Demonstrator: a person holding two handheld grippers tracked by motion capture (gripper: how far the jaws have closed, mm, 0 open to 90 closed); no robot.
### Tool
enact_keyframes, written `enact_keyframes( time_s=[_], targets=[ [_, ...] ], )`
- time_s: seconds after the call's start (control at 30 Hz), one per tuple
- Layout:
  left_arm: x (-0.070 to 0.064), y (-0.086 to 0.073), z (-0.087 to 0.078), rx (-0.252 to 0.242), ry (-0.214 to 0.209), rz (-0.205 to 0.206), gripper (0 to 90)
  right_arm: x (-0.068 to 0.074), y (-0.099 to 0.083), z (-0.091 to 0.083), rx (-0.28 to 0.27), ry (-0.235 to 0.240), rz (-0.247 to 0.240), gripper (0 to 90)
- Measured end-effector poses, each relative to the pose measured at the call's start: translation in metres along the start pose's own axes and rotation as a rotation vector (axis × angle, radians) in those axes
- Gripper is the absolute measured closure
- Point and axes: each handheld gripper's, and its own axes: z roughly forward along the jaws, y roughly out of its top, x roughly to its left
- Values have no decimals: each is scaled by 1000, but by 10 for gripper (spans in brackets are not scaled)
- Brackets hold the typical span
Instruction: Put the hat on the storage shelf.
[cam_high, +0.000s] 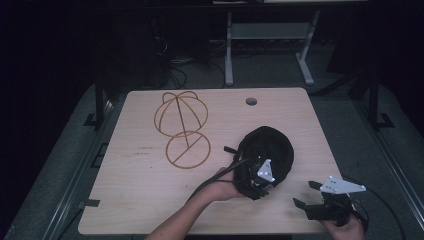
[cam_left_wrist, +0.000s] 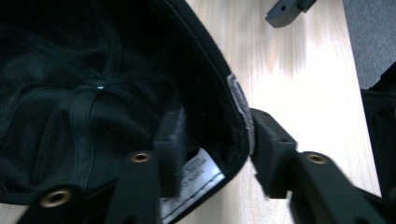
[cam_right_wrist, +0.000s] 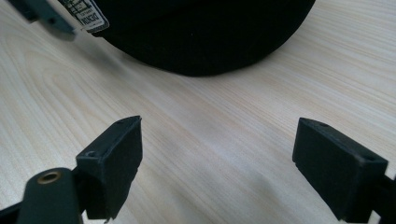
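Observation:
A black cap (cam_high: 270, 147) lies upside down on the wooden table (cam_high: 150, 200), right of centre. Its mesh lining and white label face up in the left gripper view (cam_left_wrist: 93, 93). My left gripper (cam_high: 260, 187) sits at the cap's near rim, one jaw inside and the other outside against the band (cam_left_wrist: 215, 135), shut on that rim. My right gripper (cam_high: 307, 194) is near the table's front right corner, open and holding nothing (cam_right_wrist: 217, 149). The cap's dark crown (cam_right_wrist: 201, 32) lies ahead of it, a short gap away.
A gold wire hat stand (cam_high: 181, 131) lies at the table's back left. A round cable hole (cam_high: 251, 101) is at the back edge. Bare wood stretches across the front left. Desk legs and cables stand on the floor beyond the table.

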Motion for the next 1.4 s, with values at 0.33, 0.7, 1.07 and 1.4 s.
enact_keyframes(
  time_s=[0.33, 0.7, 1.07, 1.4],
  targets=[
    [9, 3, -3, 8, -40, -2, 784, 0, -1, -2, -4, -1, 8, 156],
    [17, 13, -18, -20, -60, -13, 804, 6, 1, -7, -59, -4, -10, 156],
    [33, 26, -59, -125, -66, -54, 813, 6, 7, -10, -103, 22, 9, 155],
    [47, 30, -91, -233, -107, -124, 814, 9, 22, -14, -152, 49, 7, 156]
  ],
)
